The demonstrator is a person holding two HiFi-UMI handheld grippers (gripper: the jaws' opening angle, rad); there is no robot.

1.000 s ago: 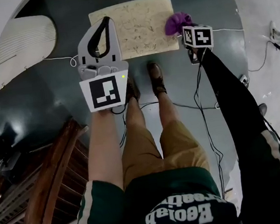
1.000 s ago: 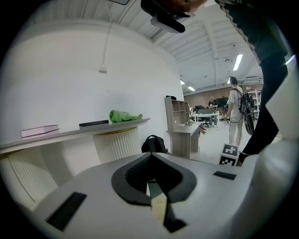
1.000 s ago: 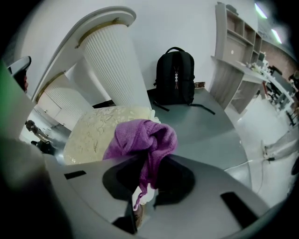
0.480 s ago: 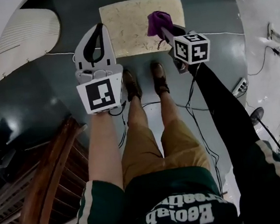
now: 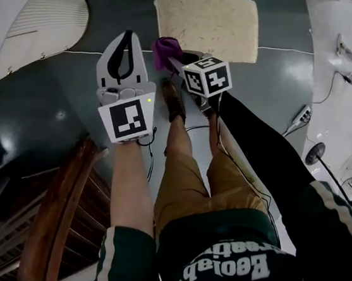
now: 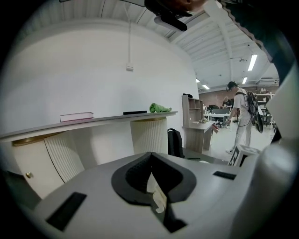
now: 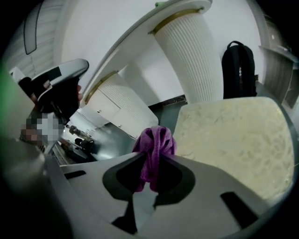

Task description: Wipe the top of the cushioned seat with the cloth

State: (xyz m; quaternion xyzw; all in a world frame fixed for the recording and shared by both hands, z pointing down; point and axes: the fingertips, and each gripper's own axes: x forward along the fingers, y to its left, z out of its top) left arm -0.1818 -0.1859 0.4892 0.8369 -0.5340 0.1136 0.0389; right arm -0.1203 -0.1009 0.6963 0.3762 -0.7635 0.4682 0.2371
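- The cushioned seat [image 5: 212, 21] is a pale cream rectangle on the dark floor [image 5: 63, 106], in the upper middle of the head view.
- The right tool [image 5: 173, 57] pinches a bunched purple cloth [image 5: 164, 47], which shows at the seat's lower left corner, just above the person's shoes [image 5: 172, 102].
- Whether the cloth touches the seat cannot be told.
- In the right gripper view the right tool [image 7: 156, 163] has its jaws pressed on the cloth [image 7: 156, 140]. The fabric stands up in a knot above them and hangs down between them.
- There the seat [image 7: 233, 135] fills the right half, and the cloth shows against its left edge.
- A black backpack [image 7: 238, 65] leans behind the seat, beside a white ribbed column [image 7: 189, 56].
- The left tool [image 5: 127, 34] is left of the cloth in the head view, over bare floor.
- In the left gripper view the left tool [image 6: 150, 156] has its jaws pressed together at the tips with nothing between them.
- That view looks across the room at a long shelf [image 6: 93, 120] and a standing person [image 6: 240, 116] at right.
- A wooden chair [image 5: 54, 234] fills the lower left of the head view.
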